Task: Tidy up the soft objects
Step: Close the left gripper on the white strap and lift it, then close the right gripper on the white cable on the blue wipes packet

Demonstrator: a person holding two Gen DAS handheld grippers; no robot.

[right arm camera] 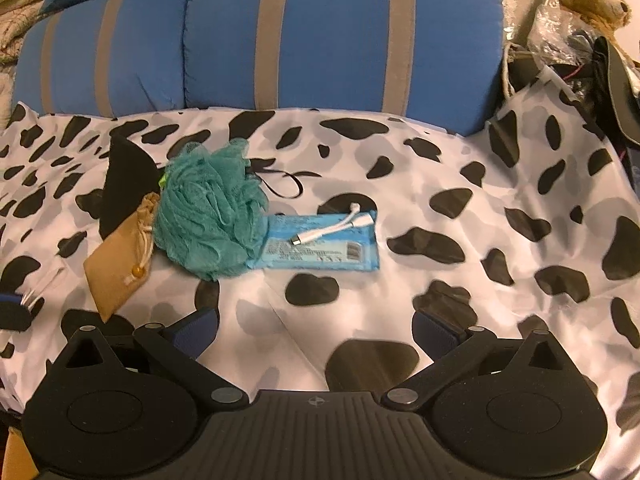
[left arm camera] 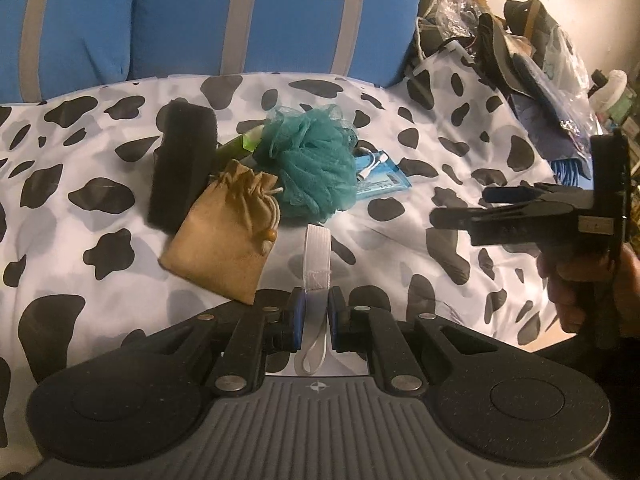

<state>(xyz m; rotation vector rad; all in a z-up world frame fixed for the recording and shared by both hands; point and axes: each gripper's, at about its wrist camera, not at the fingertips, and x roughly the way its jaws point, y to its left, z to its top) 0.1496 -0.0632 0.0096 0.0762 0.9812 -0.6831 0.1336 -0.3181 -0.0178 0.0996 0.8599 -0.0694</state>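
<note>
Left jaws: my left gripper is clamped on a white elastic strap, lifted off the cow-print sheet.
Right jaws: my right gripper stands spread wide, nothing between.
Pile: teal mesh pouf touches tan drawstring pouch, black sponge block and blue wipes pack.
Cable: white, lying on the pack.

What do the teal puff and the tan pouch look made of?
Teal puff: gathered plastic-looking mesh netting, slightly see-through at the frills. Tan pouch: matte woven cloth, probably cotton or suede-like, puckered at a drawstring with a bead.
</note>
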